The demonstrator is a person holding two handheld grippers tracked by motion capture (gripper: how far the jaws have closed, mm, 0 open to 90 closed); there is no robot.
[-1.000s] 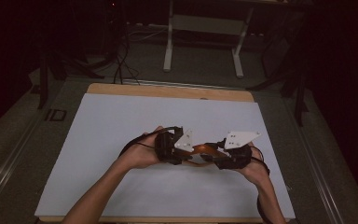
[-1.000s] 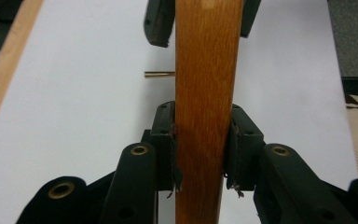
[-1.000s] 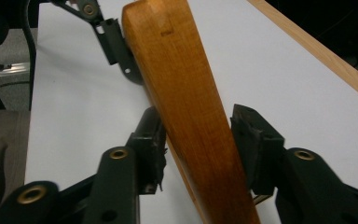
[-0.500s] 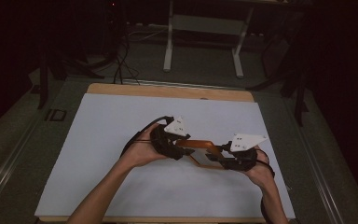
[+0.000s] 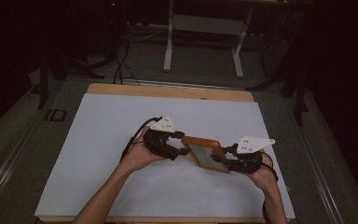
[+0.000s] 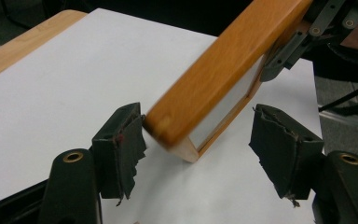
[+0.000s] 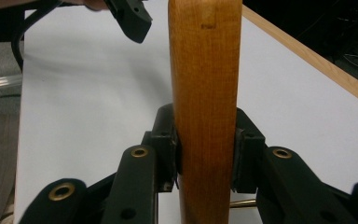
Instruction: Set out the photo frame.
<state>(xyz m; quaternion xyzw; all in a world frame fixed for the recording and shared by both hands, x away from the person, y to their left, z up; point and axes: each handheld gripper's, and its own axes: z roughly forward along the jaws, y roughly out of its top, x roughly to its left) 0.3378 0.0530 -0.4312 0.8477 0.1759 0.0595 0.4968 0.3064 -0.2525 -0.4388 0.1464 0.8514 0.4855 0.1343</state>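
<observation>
wooden frame [image 5: 207, 152] held over the white table [image 5: 98, 140]
right gripper [image 7: 205, 154] pinches its orange edge; left gripper [image 6: 205, 140] is spread around one corner; pale panel inside.

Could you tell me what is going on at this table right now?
A person is working with a two-jaw gripper in each hand over a white table. The right gripper is shut on one end of a wooden frame with a pale panel, holding it up off the table. The left gripper is at the frame's other end with its jaws open on either side of that corner, one pad just at the wood, so it isn't gripping.
</observation>
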